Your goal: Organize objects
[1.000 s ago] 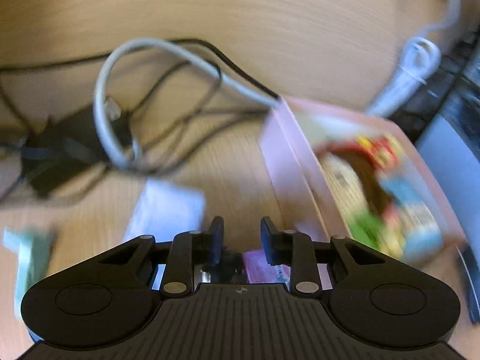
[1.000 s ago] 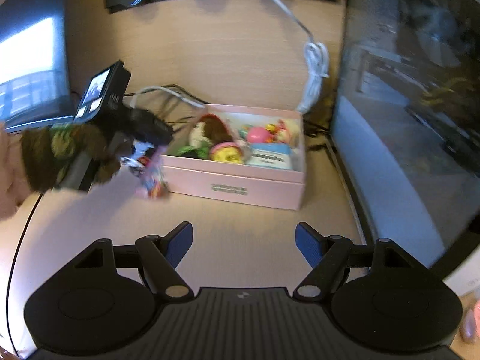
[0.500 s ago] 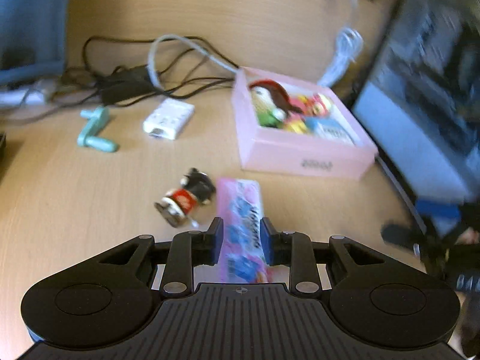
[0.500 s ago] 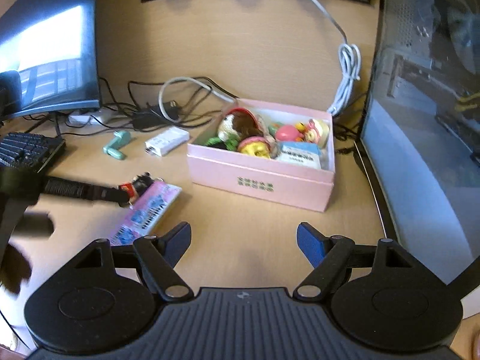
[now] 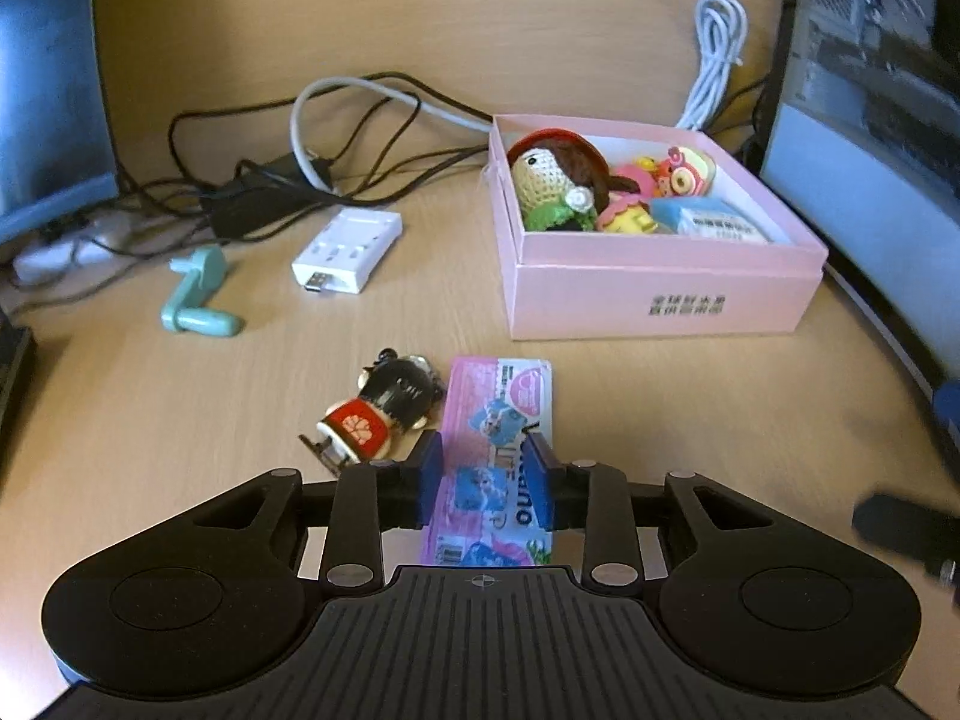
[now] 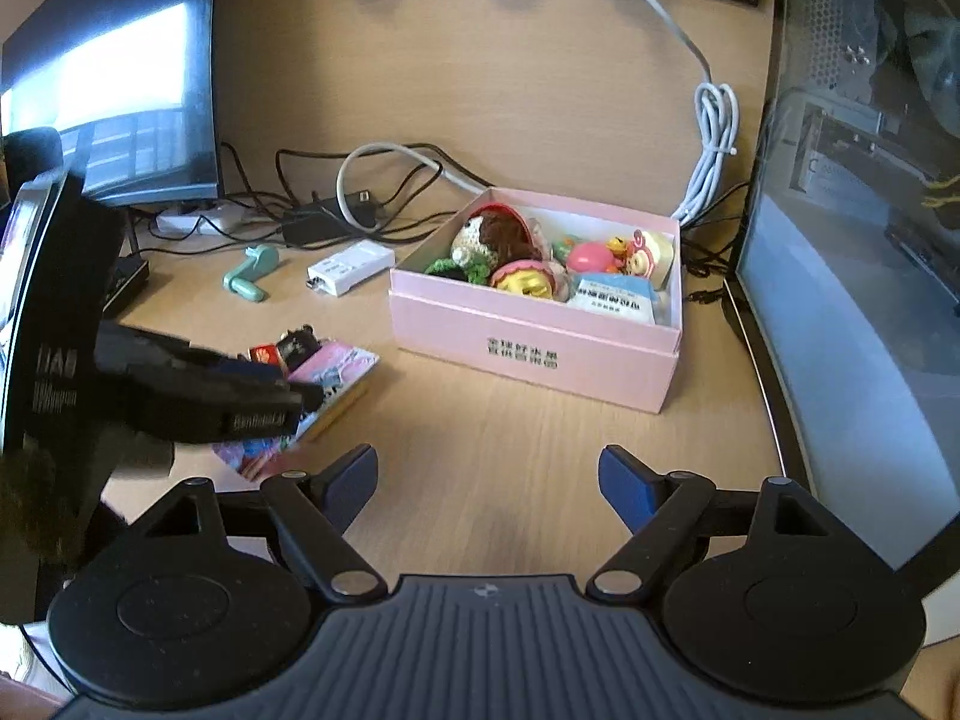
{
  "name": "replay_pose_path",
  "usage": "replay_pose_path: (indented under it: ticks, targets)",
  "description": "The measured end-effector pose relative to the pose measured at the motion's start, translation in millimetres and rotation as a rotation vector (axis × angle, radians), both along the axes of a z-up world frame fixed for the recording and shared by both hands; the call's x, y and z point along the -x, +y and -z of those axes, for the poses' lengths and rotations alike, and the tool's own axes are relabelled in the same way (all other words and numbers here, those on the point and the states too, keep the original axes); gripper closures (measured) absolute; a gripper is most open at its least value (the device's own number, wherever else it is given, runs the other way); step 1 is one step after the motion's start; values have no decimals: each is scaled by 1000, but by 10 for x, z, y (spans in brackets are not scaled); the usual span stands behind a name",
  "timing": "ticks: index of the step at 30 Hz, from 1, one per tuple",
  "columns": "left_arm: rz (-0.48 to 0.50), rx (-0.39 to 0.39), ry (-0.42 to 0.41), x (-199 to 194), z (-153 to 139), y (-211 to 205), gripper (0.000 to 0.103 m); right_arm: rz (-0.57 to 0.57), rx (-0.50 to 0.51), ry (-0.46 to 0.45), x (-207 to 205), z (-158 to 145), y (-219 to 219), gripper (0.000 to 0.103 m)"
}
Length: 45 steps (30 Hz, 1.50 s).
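Left wrist view: left gripper jaws opening around pink packet, its near end hidden, contact seemingly unclear.

Wooden desk carrying pink box, pink packet, small doll figure, white adapter, teal crank handle, tangled cables.

- The right gripper is hovering over bare desk, its jaws opening with nothing between them.
- The pink box is sitting ahead, holding toys.
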State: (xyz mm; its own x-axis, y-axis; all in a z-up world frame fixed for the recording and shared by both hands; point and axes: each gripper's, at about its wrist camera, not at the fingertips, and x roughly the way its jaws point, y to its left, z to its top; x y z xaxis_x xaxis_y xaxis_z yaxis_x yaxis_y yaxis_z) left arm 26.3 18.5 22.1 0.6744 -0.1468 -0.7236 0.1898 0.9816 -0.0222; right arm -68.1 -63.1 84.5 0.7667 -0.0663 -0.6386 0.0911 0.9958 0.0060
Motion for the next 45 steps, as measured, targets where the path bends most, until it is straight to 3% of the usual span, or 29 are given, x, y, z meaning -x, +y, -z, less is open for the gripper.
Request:
replay_pose_path:
  ticks: [6, 16, 18, 20, 23, 26, 30, 33, 36, 39, 45]
  targets:
    - [-24, 69, 45, -148, 3, 51, 69, 9, -1, 6, 75, 19, -25, 18]
    - [-14, 65, 62, -229, -14, 35, 69, 26, -4, 42, 113, 110, -6, 16]
    - [-34, 87, 74, -219, -49, 83, 83, 22, 2, 44, 129, 118, 11, 16]
    - [20, 109, 58, -67, -151, 95, 82, 20, 15, 41, 148, 114, 33, 16]
    - [159, 23, 9, 266, -199, -104, 81, 26, 28, 36, 182, 117, 37, 15]
    - [239, 14, 10, 443, -119, -266, 81, 63, 35, 45, 163, 144, -13, 15]
    - [302, -39, 27, 526, 26, -503, 80, 112, 30, 47, 168, 145, -125, 15]
    - [351, -64, 88, 523, 141, -600, 80, 132, 35, 51, 201, 161, -183, 15]
    - [371, -52, 102, 545, 139, -607, 78, 142, 28, 53, 245, 175, -218, 15]
    - [399, -53, 130, 540, 112, -644, 68, 148, 11, 46, 278, 167, -242, 15]
    - [432, -38, 142, 583, 93, -683, 69, 157, -2, 17, 307, 122, -273, 15]
